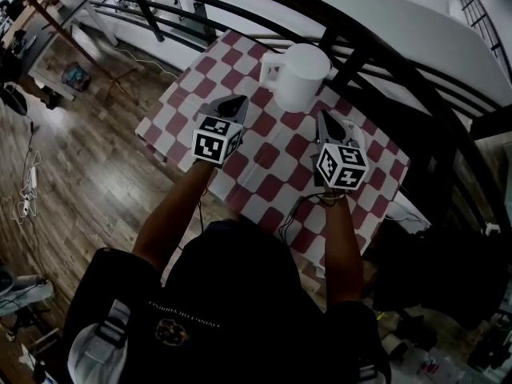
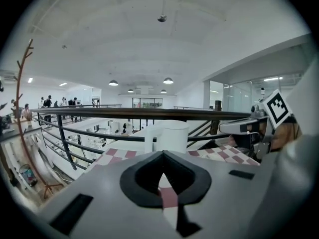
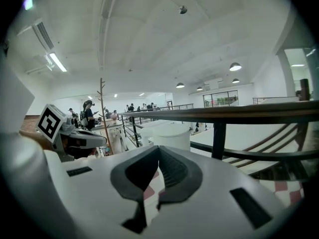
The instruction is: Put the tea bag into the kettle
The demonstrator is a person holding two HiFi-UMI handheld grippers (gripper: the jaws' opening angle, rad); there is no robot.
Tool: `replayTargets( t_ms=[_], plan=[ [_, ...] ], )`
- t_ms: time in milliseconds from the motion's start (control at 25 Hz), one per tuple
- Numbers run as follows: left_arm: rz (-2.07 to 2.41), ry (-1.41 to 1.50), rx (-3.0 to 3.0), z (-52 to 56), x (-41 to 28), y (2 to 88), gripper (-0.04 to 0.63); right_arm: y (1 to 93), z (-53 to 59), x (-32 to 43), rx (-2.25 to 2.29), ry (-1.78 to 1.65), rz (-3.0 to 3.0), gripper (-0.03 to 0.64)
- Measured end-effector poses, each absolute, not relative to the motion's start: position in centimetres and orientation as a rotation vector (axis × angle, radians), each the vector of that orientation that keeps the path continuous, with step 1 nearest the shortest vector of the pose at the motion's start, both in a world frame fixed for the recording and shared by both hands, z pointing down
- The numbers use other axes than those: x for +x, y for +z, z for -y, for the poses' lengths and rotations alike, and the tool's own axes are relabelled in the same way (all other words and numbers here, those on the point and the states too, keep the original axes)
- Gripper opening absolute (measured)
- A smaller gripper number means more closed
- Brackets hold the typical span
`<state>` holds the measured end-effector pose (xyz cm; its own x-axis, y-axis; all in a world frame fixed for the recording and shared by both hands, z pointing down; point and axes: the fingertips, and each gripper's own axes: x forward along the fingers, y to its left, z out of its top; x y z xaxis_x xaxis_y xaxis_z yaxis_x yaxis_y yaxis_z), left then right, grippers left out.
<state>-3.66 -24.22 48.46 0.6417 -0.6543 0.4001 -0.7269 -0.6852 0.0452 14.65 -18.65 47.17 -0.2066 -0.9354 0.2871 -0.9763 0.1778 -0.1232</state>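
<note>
White kettle (image 1: pixel 302 74): stood upright on the far part of the table, on the red-and-white checked cloth (image 1: pixel 268 174). Its handle (image 1: pixel 268 70) is turned toward the left of the head view.
Tea bag: not made out in any view, neither on the cloth, nor between either pair of jaws, nor at the kettle. Where it lies cannot be told.
Left gripper (image 1: pixel 234 102): held above the cloth, short of the kettle. Its jaws are pressed together at the tips, and only checked cloth is seen through the gap behind them.
Right gripper (image 1: pixel 326 120): held above the cloth, near the kettle's base. Its jaws are clenched, and nothing is seen grasped.
Kettle from the jaws: ahead of both grippers and between their two lines. It is centred in the left gripper view and a little right of centre in the right gripper view.
Nearer hand: the right gripper is judged somewhat nearer the kettle's body, while the left gripper is on the handle side.
Long axis: the kettle's axis is vertical, so a drop from above is judged necessary. Whether the top is open or lidded cannot be told.
Step in hand: the tea bag is judged not yet taken up, and it must be found first.
Hazard: a dark railing (image 1: pixel 376 46) runs just beyond the table's far edge.
</note>
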Motion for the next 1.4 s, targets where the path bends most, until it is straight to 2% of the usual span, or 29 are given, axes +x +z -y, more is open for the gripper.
replayTargets(
  t_ms=[600,1400],
  plan=[
    [0.919,0.576,2.718,12.7,-3.7,48.1,0.002,47.6,4.8,15.0,2.019,0.571,2.247,0.015],
    [0.726,0.585,2.775,3.2,-3.7,46.1,0.002,44.0,-5.9,10.2,2.08,0.574,2.24,0.015]
  ],
)
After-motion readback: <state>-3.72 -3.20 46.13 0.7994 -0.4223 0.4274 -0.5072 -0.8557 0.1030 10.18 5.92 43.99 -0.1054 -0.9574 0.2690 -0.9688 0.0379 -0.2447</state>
